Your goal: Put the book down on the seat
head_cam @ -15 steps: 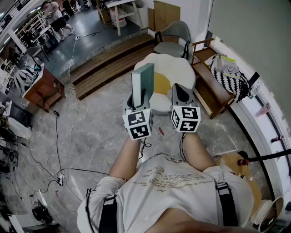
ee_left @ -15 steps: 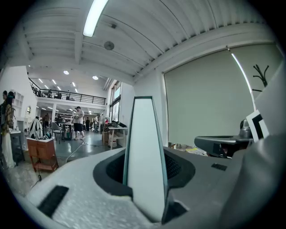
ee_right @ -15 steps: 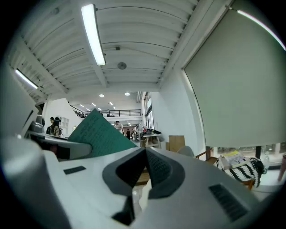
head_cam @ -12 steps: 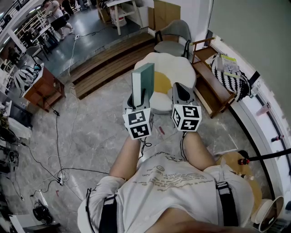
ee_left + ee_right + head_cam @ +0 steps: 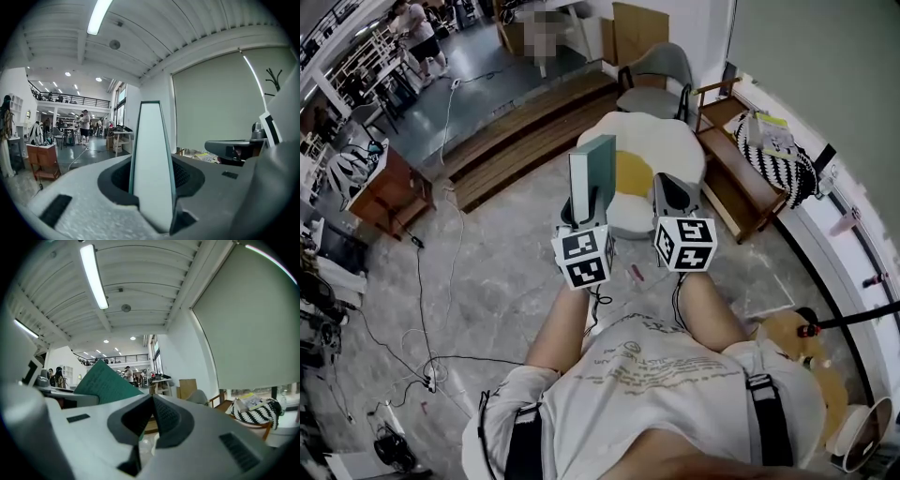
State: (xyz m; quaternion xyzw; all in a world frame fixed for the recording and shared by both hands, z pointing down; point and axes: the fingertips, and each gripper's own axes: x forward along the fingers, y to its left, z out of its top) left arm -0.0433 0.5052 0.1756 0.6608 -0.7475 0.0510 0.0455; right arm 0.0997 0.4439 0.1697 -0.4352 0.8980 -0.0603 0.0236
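Grey stone floor (image 5: 487, 272) is carrying loose cables at the left, beside a wooden cabinet (image 5: 389, 187). At centre, the left claw (image 5: 584, 214) is gripping a green book (image 5: 592, 173) by its lower end. The book is standing upright, its pale page edge facing that claw's camera and a pad pressing on each cover. Just beyond, a white flower-shaped seat (image 5: 670, 141) with a yellow centre (image 5: 630, 171) is sitting on the floor — the book is being held in the air, clear of it. The right claw (image 5: 673, 195) is hovering beside the left, its tips closed together on nothing. At far right, a wooden bench (image 5: 736, 192) is bearing a striped bag (image 5: 773, 161).
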